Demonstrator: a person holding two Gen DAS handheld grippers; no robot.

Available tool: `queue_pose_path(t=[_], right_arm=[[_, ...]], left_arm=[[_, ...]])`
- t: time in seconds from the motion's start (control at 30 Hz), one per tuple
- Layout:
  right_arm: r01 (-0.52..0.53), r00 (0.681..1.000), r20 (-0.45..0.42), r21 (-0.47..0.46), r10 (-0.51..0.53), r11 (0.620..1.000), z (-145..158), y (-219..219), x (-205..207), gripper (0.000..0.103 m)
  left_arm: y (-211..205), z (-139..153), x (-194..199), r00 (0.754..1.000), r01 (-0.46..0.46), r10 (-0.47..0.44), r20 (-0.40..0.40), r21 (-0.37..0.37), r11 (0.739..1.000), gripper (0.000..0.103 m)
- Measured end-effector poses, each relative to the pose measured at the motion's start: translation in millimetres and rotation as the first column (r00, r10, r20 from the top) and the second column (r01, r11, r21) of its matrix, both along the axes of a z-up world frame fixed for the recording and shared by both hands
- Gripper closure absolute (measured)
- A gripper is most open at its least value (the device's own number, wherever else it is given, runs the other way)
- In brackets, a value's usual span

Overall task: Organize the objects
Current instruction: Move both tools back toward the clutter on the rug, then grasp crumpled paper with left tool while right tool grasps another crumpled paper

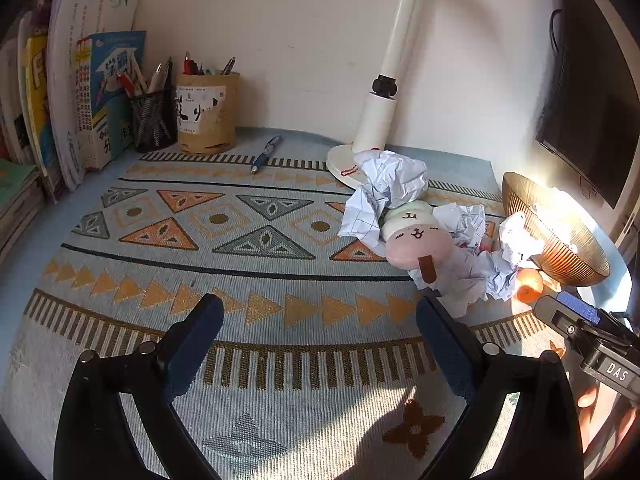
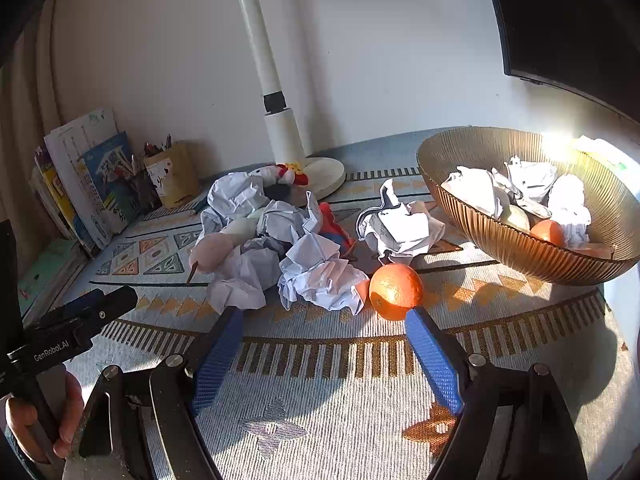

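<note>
Blue-padded right gripper (image 2: 324, 332) stands wide, nothing between its jaws; orange (image 2: 396, 291) sits just beyond its right finger at 1 o'clock. Left gripper (image 1: 320, 320) gapes wide too, empty, over the woven mat (image 1: 256, 240). Crumpled papers (image 2: 316, 276) heap at 12 o'clock around a pink plush (image 1: 412, 240). Ribbed bowl (image 2: 520, 248) at 2 o'clock holds more paper and fruit. Lamp base (image 2: 324, 174) behind; pen (image 1: 266, 154), pen cups (image 1: 208, 114), books (image 1: 92, 92) far at 10 o'clock.

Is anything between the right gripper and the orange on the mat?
Nothing visible blocks it. The round orange sits on the patterned mat just ahead of the open right gripper, with crumpled white paper beside it.
</note>
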State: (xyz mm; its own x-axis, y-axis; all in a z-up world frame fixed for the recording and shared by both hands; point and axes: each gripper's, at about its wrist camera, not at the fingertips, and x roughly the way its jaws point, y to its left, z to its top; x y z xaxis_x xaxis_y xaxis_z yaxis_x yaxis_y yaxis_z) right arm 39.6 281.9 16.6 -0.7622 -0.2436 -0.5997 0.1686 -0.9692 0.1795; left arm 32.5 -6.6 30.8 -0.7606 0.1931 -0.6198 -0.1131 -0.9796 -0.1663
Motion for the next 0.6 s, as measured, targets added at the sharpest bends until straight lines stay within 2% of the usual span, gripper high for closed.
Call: queue_pose_path(t=[0.17, 0.27, 0.37, 0.47, 0.53, 0.6], right_arm=[[0.001, 1.000, 0.008, 0.000, -0.001, 1.000, -1.0, -0.3, -1.5, 0.021], [-0.024, 0.999, 0.024, -0.010, 0.024, 1.000, -2.7, -1.4, -4.0, 0.021], [-0.075, 0.995, 0.063, -0.017, 0.076, 0.997, -2.4, -4.7, -9.7, 0.021], [-0.097, 0.991, 0.093, 0.026, 0.094, 0.995, 6.1, -12.0, -20.7, 0.021], [-0.095, 0.990, 0.109, 0.081, 0.086, 0.992, 13.0, -19.2, -31.8, 0.021], [-0.110, 0.988, 0.114, 0.088, 0.100, 0.990, 18.1, -23.9, -43.4, 0.021]], left_arm=[[4.0, 0.2, -0.2, 1.000, 0.014, -0.014, 0.004, -0.014, 1.000, 0.006], [9.0, 2.4, -5.4, 0.997, 0.070, -0.069, 0.029, -0.027, 0.997, 0.006], [12.7, 16.7, -16.8, 0.992, 0.122, -0.120, 0.039, -0.053, 0.991, 0.006], [15.6, 34.1, -43.0, 0.979, 0.204, -0.203, 0.036, -0.060, 0.977, 0.006], [18.9, 41.2, -68.5, 0.973, 0.229, -0.227, 0.040, -0.067, 0.971, 0.007], [23.2, 49.8, -91.0, 0.968, 0.249, -0.248, 0.028, -0.025, 0.968, 0.007]])
